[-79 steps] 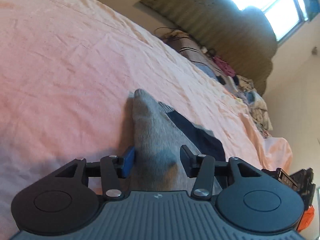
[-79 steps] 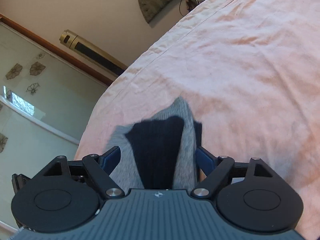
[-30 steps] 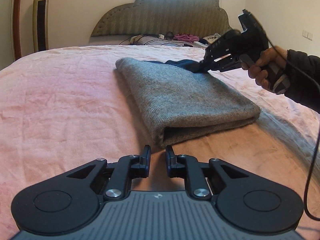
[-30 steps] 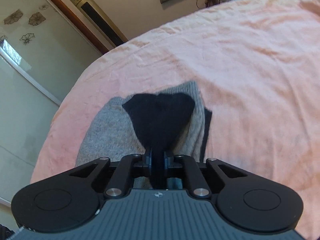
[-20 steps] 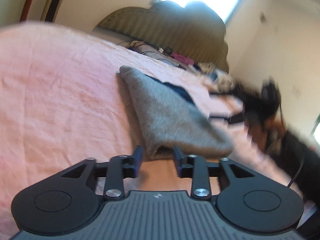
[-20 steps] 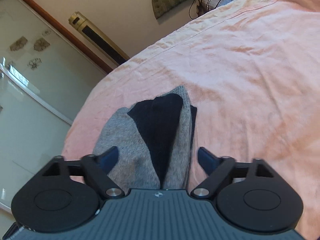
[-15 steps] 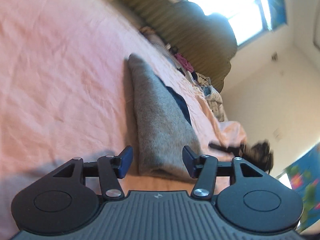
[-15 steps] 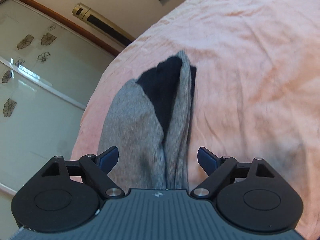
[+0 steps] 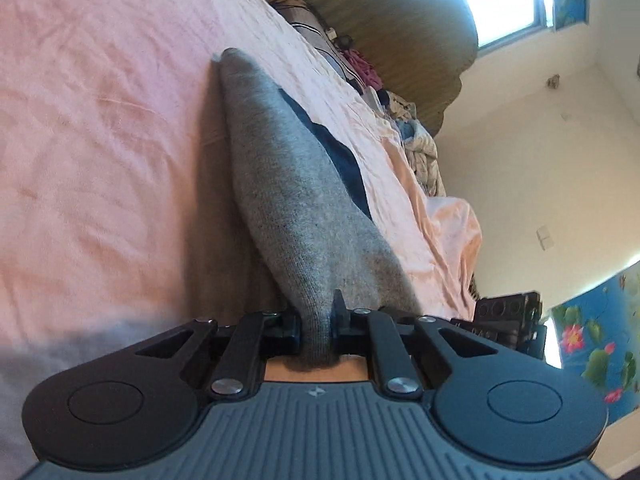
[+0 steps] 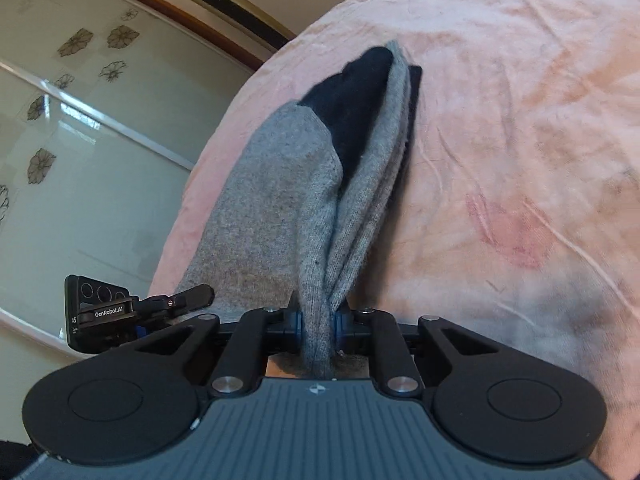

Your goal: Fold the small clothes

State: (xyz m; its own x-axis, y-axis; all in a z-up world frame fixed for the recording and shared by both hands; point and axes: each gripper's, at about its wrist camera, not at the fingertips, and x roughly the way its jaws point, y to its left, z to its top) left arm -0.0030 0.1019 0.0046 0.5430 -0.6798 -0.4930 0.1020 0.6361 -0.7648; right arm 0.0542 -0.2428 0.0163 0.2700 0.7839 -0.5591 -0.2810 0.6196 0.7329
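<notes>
A folded grey knit garment [image 9: 288, 184] with a dark navy part [image 9: 340, 156] lies on the pink bedsheet [image 9: 100, 140]. My left gripper [image 9: 316, 332] pinches its near grey edge, the jaws still closing with the cloth squeezed between them. In the right wrist view the same grey garment [image 10: 272, 208] shows its navy part [image 10: 352, 112] at the far end. My right gripper [image 10: 318, 332] clamps a bunched grey fold at the near end, its jaws also closing on it. The left gripper [image 10: 160, 304] shows at the lower left of that view.
A padded headboard [image 9: 400, 8] with pillows and a pile of loose clothes [image 9: 416, 140] lies at the bed's far end under a bright window. A glass sliding door [image 10: 80, 140] with flower prints and a tall gold-black unit [image 10: 236, 8] stand beyond the bed's edge.
Both grippers stood open around the garment's edges half a second ago; now each has closed on grey cloth. The left view has rolled further and moved in closer.
</notes>
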